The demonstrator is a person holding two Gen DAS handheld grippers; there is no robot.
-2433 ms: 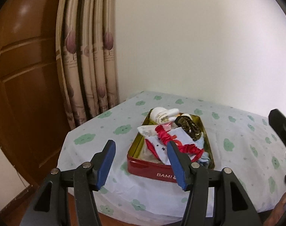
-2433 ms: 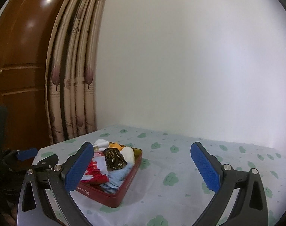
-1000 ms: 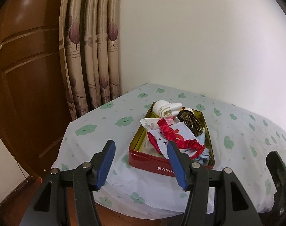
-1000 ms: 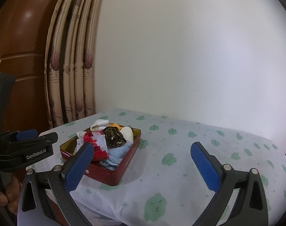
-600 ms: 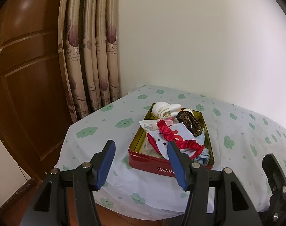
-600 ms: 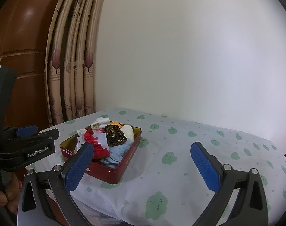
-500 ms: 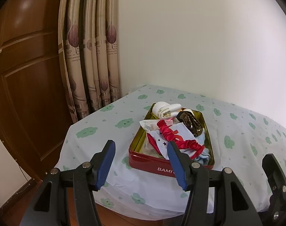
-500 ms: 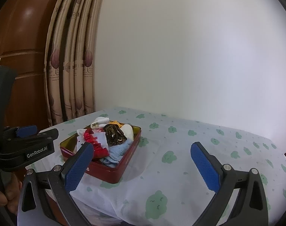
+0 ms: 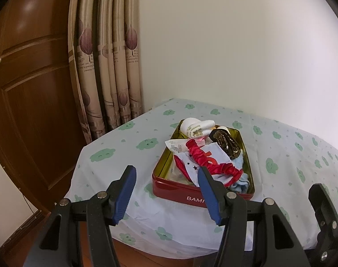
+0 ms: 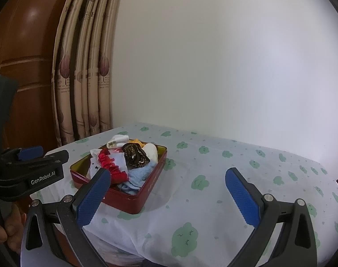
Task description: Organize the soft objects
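Nothing shifted: rectangular red tin (image 9: 180,191) (crumpled, soft fabrics)

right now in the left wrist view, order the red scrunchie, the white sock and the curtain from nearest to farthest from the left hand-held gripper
1. Red scrunchie: in the near half of the tin, just beyond the left hand-held gripper.
2. White sock: at the tin's far end.
3. Curtain: off the table, back left beside the door.
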